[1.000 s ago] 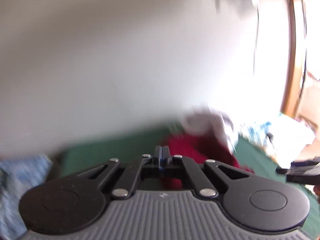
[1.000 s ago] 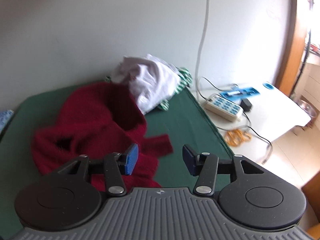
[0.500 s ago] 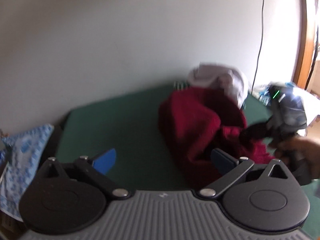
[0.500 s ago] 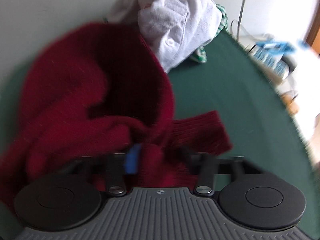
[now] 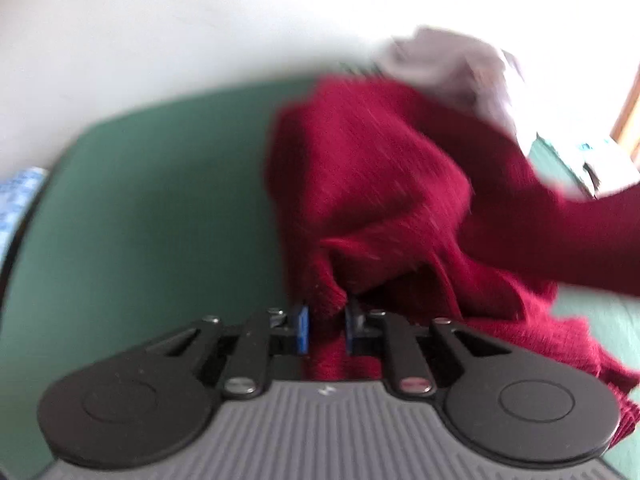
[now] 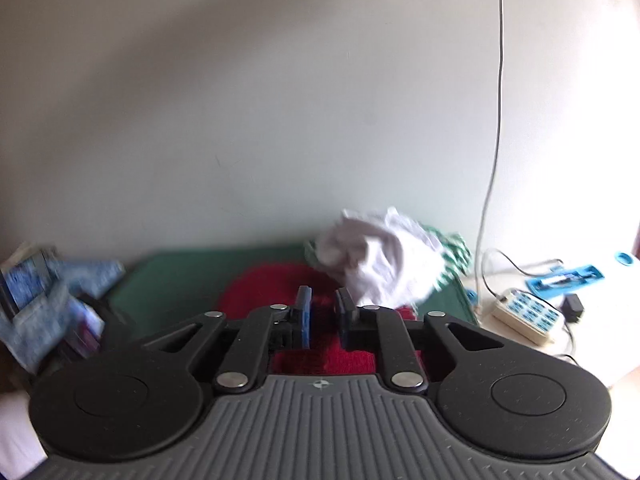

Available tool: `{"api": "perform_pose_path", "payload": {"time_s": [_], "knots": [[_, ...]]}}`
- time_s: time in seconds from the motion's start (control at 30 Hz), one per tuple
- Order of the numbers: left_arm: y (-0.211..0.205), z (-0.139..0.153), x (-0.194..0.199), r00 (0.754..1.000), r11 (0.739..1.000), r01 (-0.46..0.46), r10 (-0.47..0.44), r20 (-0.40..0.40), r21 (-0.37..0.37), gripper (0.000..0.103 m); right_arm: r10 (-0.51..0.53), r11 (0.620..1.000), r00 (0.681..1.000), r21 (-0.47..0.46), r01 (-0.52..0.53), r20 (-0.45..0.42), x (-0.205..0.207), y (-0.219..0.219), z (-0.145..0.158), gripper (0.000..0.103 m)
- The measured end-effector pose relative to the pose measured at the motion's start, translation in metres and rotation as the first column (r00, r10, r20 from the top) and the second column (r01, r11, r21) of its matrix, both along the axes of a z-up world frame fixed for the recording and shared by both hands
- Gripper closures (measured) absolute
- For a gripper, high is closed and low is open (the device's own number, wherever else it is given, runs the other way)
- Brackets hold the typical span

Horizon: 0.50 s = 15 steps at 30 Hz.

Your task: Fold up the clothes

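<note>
Red sweater (image 5: 380, 168) between tilted-down left gripper (image 5: 324, 330)

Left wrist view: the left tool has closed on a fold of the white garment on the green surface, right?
Not the white garment: in the left wrist view the left tool pinches a fold of the red sweater. The white garment lies behind it, on the green surface.

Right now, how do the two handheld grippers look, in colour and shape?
The left gripper and right gripper look alike: a grey ribbed body with a small logo, two round black discs, black linkage arms with silver bolts, and dark fingers carrying blue pads. No cables or sleeves are visible.
</note>
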<state>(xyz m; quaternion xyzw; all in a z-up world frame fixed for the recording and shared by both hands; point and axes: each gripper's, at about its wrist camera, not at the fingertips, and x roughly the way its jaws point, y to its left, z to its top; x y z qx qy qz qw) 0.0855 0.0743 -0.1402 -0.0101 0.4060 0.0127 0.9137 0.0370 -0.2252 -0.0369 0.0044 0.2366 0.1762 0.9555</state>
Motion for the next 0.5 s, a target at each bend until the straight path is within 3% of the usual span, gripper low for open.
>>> {"api": "perform_pose_path", "payload": {"time_s": [0.03, 0.13, 0.2, 0.37, 0.5], "knots": [[0.018, 0.009, -0.011, 0.999, 0.999, -0.042, 0.042, 0.028, 0.002, 0.087, 0.002, 1.000, 0.999, -0.018, -0.002, -0.038, 0.003, 0.000, -0.008, 0.070], [0.063, 0.032, -0.049, 0.986, 0.988, -0.148, 0.144, 0.083, 0.036, 0.086, -0.010, 0.999, 0.995, -0.040, 0.006, -0.095, 0.012, 0.001, -0.030, 0.046], [0.099, 0.043, -0.082, 0.971, 0.971, -0.226, 0.219, 0.094, 0.076, 0.086, -0.027, 0.998, 0.994, -0.066, 0.020, -0.106, 0.023, 0.010, -0.043, 0.039], [0.160, 0.050, -0.153, 0.919, 0.915, -0.393, 0.388, 0.068, 0.088, 0.085, -0.031, 0.992, 0.979, -0.130, 0.005, -0.201, 0.077, 0.049, -0.085, 0.032], [0.160, 0.024, -0.160, 0.883, 0.871, -0.463, 0.470, -0.004, 0.166, 0.081, 0.062, 0.983, 0.935, -0.139, -0.117, -0.349, 0.115, 0.103, -0.130, 0.033]]}}
